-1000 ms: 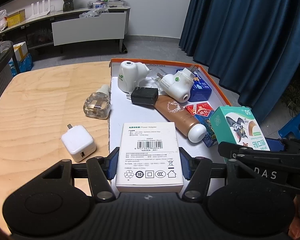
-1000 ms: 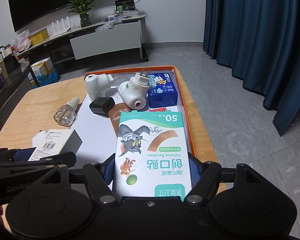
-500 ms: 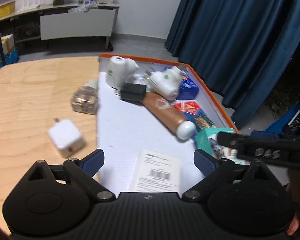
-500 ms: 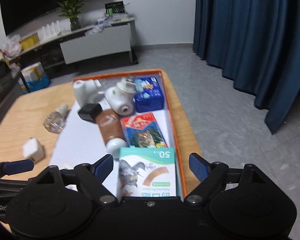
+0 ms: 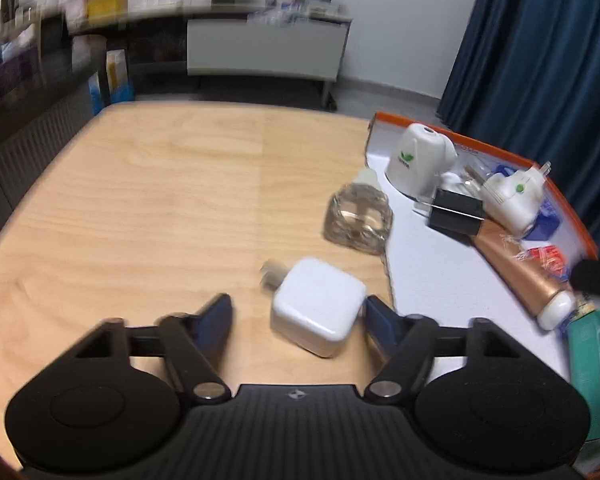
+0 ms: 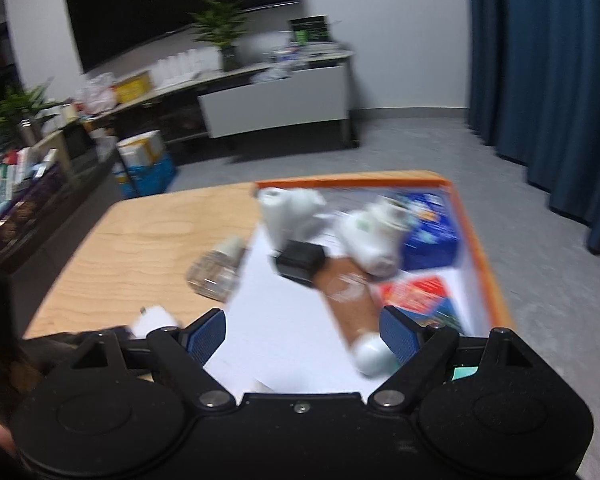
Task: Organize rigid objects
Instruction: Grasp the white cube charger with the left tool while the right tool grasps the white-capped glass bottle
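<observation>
Left wrist view: the left hand-held gripper (image 5: pixel 298 314) is spread wide with nothing clamped. One white charger cube (image 5: pixel 318 306) lies on the wooden bench (image 5: pixel 148 208) between its fingers, nearer the right one, prongs aimed far-left. One clear bottle (image 5: pixel 358 216) lies beyond it, cap pointing far, against the edge of the orange-rimmed tray (image 5: pixel 452 276). The tray holds two white plug-in units, one black adapter (image 5: pixel 456 212), and one bronze tube (image 5: pixel 520 276) running far-left to near-right, white cap nearest.

Right wrist view, blurred: the right hand-held gripper (image 6: pixel 302 334) is open and empty above the tray (image 6: pixel 480 248). The bronze tube (image 6: pixel 352 300) lies lengthwise, its cap by the right finger.
</observation>
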The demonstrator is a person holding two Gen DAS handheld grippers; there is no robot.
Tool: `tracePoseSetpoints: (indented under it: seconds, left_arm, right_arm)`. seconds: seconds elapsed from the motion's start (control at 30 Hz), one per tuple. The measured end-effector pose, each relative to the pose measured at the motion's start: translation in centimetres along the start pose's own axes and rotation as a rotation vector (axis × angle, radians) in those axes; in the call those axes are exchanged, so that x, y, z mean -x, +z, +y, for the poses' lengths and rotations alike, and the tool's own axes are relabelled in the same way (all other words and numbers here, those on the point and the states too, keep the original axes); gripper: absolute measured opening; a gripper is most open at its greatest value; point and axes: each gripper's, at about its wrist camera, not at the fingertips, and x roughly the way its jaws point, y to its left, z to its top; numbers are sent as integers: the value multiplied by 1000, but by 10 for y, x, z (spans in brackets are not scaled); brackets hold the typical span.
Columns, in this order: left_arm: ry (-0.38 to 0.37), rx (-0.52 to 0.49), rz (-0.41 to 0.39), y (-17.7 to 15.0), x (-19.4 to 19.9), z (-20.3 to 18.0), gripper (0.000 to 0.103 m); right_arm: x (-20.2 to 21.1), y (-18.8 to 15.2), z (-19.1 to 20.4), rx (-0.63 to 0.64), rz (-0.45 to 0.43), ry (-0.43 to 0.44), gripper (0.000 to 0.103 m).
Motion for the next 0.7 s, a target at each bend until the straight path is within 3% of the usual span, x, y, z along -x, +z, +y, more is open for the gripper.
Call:
tracePoseSetpoints:
  seconds: [0.03, 0.07, 0.23, 0.4, 0.47, 0.5, 0.53, 0.7]
  left_arm:
    - [-6, -21, -8, -1, 0, -1, 45]
    - [-5, -32, -16, -1, -1, -2, 42]
    - [-2, 35, -23, 3, 3, 26, 42]
    - [37, 84, -39, 12, 8, 55, 42]
    - [40, 106, -43, 15, 10, 64, 42]
    - [43, 110, -48, 17, 11, 67, 42]
    - [46, 111, -55, 19, 13, 68, 42]
    - [22, 118, -72, 26, 20, 63, 42]
  right_arm:
    - [-7, 5, 5, 3, 4, 23, 99]
    - [-14, 9, 10, 3, 14, 47, 99]
    - [-70, 27, 43, 18, 102, 153, 99]
    - [-135, 33, 73, 46, 166, 118, 98]
    - [-155, 32, 80, 67, 185, 95, 88]
    - [-158, 31, 85, 114, 161, 69, 77]
    - [-160, 31, 90, 156, 154, 31, 60]
    - [-140, 29, 83, 162, 101, 49, 60]
